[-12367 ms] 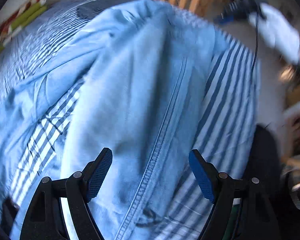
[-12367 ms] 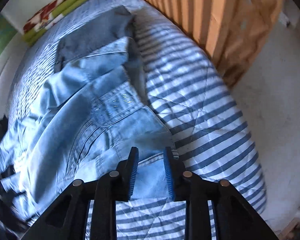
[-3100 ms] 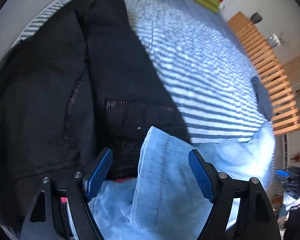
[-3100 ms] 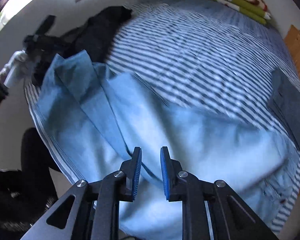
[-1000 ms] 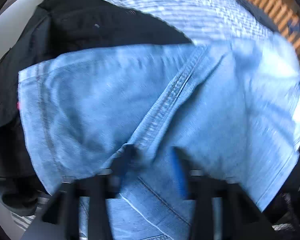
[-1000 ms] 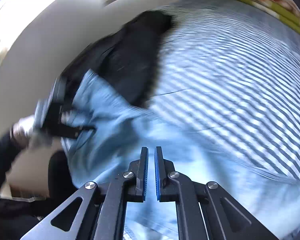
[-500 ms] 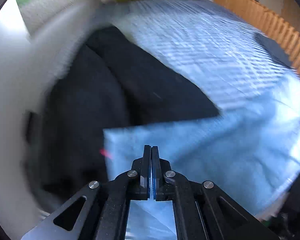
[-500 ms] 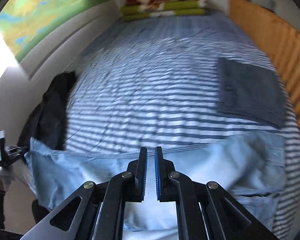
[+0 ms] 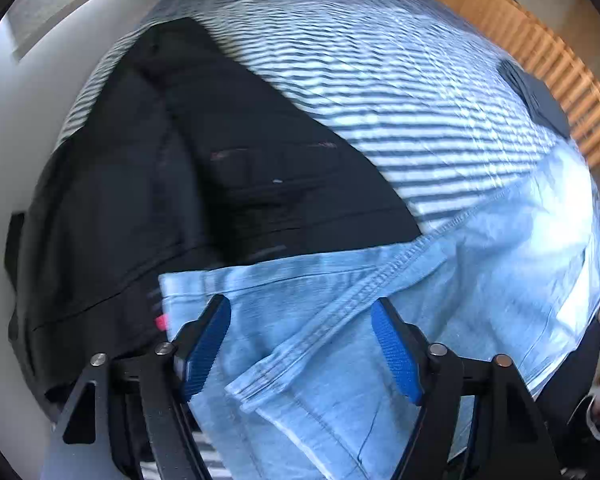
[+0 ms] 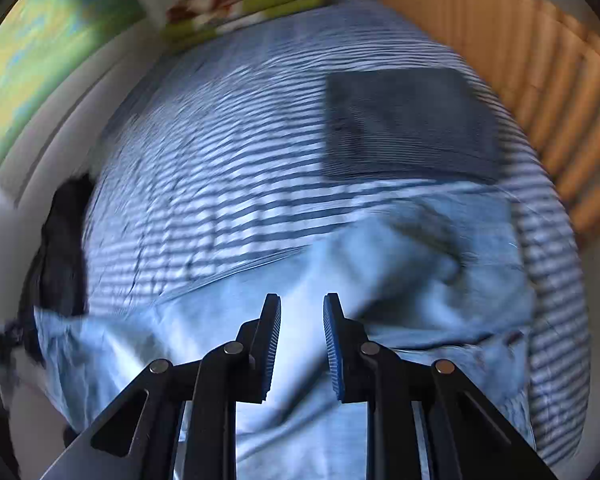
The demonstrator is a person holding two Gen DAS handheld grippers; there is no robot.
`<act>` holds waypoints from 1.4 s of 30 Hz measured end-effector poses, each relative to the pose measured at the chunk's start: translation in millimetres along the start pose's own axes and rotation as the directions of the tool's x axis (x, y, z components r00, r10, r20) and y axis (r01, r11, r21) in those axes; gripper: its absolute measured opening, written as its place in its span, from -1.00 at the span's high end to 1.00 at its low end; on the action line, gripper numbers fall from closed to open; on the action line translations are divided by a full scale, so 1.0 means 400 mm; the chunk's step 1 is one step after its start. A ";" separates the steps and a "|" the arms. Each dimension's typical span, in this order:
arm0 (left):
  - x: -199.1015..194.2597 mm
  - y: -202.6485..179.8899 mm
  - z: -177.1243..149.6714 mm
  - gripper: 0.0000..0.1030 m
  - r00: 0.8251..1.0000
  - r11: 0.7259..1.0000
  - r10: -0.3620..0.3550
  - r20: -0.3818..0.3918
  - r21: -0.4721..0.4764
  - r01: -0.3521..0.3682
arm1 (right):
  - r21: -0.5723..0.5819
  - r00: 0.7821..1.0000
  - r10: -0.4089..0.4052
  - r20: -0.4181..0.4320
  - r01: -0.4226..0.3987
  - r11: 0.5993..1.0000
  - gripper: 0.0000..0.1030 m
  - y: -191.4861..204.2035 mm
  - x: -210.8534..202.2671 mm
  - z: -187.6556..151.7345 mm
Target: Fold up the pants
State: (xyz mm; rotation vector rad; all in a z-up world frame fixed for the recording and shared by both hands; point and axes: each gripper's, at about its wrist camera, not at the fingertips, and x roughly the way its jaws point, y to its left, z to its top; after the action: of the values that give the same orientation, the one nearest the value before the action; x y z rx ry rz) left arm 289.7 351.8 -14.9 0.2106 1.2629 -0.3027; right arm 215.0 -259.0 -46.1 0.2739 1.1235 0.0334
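Now that the left gripper [image 9: 300, 344] has let go, its blue-padded jaws are spreading wide above the hem end of the light-blue denim pants [image 9: 380, 320], with a stitched seam of the cloth lying below the gap and neither pad touching it. Half a second earlier these same jaws were pinched fully together over that hem, so the leg end has just been laid down and released. It lies on the blue-and-white striped bedspread [image 9: 380, 92], with its left corner overlapping the crumpled black garment [image 9: 160, 184] that sits on the bedspread's left side.

From the right wrist view the pants [image 10: 380, 280] stretch lengthwise across the near edge of the striped bedspread [image 10: 220, 140], waist end toward the right, just in front of a folded dark-grey denim piece [image 10: 408, 120]. The right gripper [image 10: 300, 344] hovers over their middle with its jaws narrow but parting, nothing between the pads. A second ago it was nearly closed and looking toward the black garment's side; it has since swung toward the centre.

My reading is that the legs are now stacked and spread out long. Both tools being free suggests the next fold, probably bringing one end across toward the other, can begin.
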 end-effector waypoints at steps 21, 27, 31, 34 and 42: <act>0.144 -0.073 -0.132 0.17 0.979 0.951 0.173 -0.108 0.277 -0.138 | -0.814 0.955 -0.146 -0.259 -0.134 0.565 0.61 0.597 0.450 -0.054; 0.160 -0.112 -0.161 0.38 0.968 0.929 0.222 -0.119 0.326 -0.173 | -0.894 0.942 -0.186 -0.280 -0.186 0.407 0.61 0.580 0.425 -0.071; 0.167 -0.119 -0.155 0.36 0.970 0.939 0.210 -0.122 0.300 -0.165 | -0.913 0.928 -0.223 -0.298 -0.208 0.352 0.39 0.577 0.423 -0.080; 0.168 -0.093 -0.141 0.21 0.978 0.968 0.155 -0.137 0.221 -0.123 | -0.923 0.916 -0.268 -0.299 -0.206 0.325 0.08 0.582 0.458 -0.100; 0.182 -0.150 -0.170 0.55 0.977 0.958 0.178 -0.115 0.247 -0.145 | -0.936 0.923 -0.294 -0.250 -0.152 0.319 0.93 0.575 0.426 -0.174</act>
State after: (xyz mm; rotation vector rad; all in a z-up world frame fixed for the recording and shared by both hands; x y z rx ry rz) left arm 228.1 309.3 -103.8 0.5453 1.3340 -0.3017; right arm 252.7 5.0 -171.4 -0.9415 1.3159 0.7050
